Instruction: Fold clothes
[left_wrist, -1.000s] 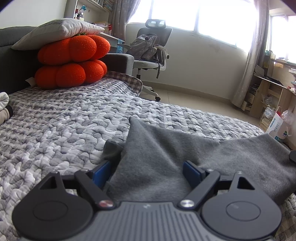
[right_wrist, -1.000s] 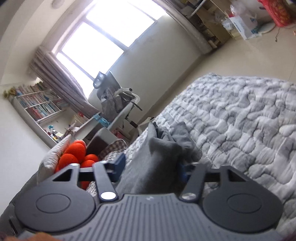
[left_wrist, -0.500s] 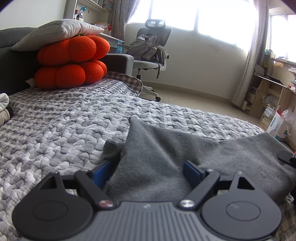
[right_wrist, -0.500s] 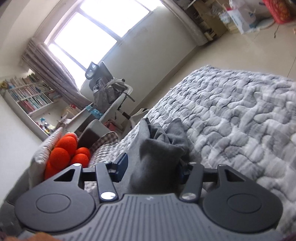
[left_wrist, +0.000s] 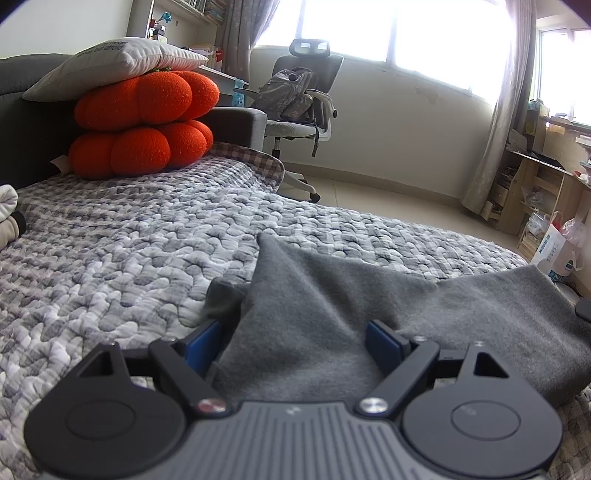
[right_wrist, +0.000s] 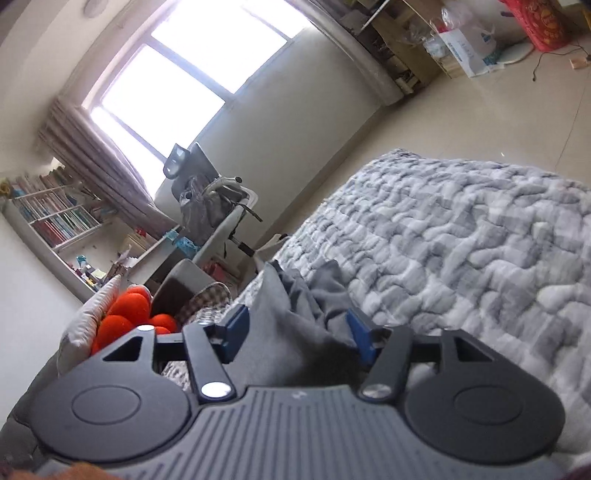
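Step in hand: end of fold pass, release stage.
Grey garment lies bunched on quilted bed cover.
Left claw spread wide astride cloth, not pinching.
Right claw opening, fabric between jaws, grip unclear.
Next, by judgement: clear both claws, re-grip edge, flatten.

Each hand-held gripper has blue pads, black arms, ribbed grey body.
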